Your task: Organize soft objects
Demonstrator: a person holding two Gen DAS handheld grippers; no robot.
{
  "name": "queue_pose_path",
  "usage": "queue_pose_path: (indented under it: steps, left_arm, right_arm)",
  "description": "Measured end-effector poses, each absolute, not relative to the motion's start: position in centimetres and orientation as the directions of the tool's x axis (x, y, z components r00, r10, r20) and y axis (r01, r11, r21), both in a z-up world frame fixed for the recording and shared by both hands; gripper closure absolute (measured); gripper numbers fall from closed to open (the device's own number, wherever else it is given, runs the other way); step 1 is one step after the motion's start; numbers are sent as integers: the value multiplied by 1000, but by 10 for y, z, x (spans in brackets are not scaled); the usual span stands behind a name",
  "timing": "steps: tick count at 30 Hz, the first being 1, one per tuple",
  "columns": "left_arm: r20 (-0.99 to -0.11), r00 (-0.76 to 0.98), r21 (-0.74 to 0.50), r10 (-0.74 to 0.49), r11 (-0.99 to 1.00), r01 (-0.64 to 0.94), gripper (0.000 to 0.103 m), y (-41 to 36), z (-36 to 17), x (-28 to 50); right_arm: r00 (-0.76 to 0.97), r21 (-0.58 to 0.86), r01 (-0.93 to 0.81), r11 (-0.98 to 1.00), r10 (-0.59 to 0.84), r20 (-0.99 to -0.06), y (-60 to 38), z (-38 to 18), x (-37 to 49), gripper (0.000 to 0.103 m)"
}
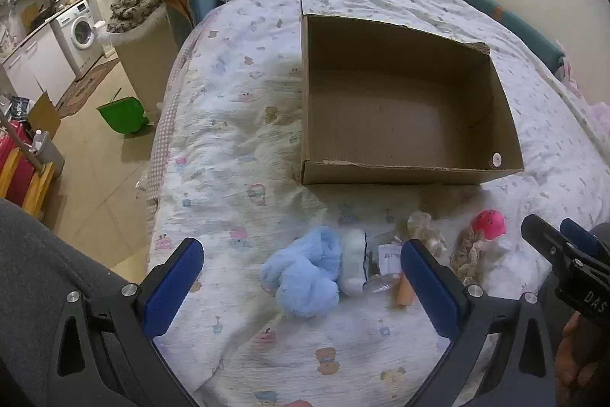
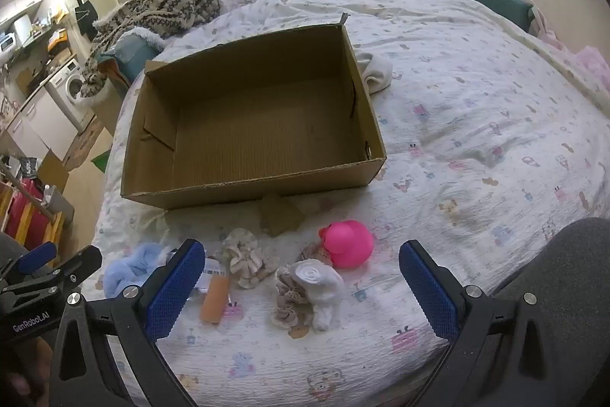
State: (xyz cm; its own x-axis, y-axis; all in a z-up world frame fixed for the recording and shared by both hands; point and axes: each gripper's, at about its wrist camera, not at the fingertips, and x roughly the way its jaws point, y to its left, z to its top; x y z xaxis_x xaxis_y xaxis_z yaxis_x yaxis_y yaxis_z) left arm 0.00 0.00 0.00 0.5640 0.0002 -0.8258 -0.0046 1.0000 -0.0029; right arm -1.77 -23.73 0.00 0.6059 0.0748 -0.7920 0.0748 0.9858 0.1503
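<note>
1. Soft objects lie in a loose row on the bed (image 2: 476,109), nearest to me, and none is in the box, so I judge the sorting has not started: this is the approach to a first pick.
2. My left gripper (image 1: 301,266) hovers with its jaws spread wide and holding nothing; the blue plush (image 1: 301,273) sits between its fingers in the left wrist view, with a white rolled item touching it on the right.
3. My right gripper (image 2: 301,266) also has its jaws wide apart and empty. Ahead of it lie a white rolled sock (image 2: 316,279), a beige scrunchie (image 2: 248,258) and a pink rubber toy (image 2: 349,243), close together.
4. A small orange tube (image 2: 215,300) and a labelled packet lie among them; I cannot tell whether they count as soft.
5. Next, I think, the left should descend over the blue plush and close on its bulk without snagging the sheet.
6. Beyond the row stands the open cardboard box (image 2: 244,184), empty, the likely destination.
</note>
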Motion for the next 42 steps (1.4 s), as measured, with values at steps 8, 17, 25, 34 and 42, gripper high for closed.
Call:
queue_pose_path:
  steps: [8,17,25,34,42]
  left_arm:
    - [-828,561,-5,0,1000,-6,0,0,-2,-2]
    - [-831,556,-11,-4,1000,-9,0,1,-2,-1]
    - [-832,555,-12,-4,1000,-10,0,2,-1,0]
    - [-832,555,-10,-4,1000,-8,0,2,-1,0]
    - [-832,555,-9,-2,1000,-10,0,2,-1,0]
  right_arm:
    - [602,148,76,986,73,-795,-238,0,-17,0]
    - [602,150,79,986,73,-795,-238,0,-17,0]
    - [601,149,76,986,74,-796,-238,0,-18,0]
    - [601,150,78,986,74,-796,-238,0,-18,0]
    - [601,150,76,986,75,-796,-238,0,-18,0]
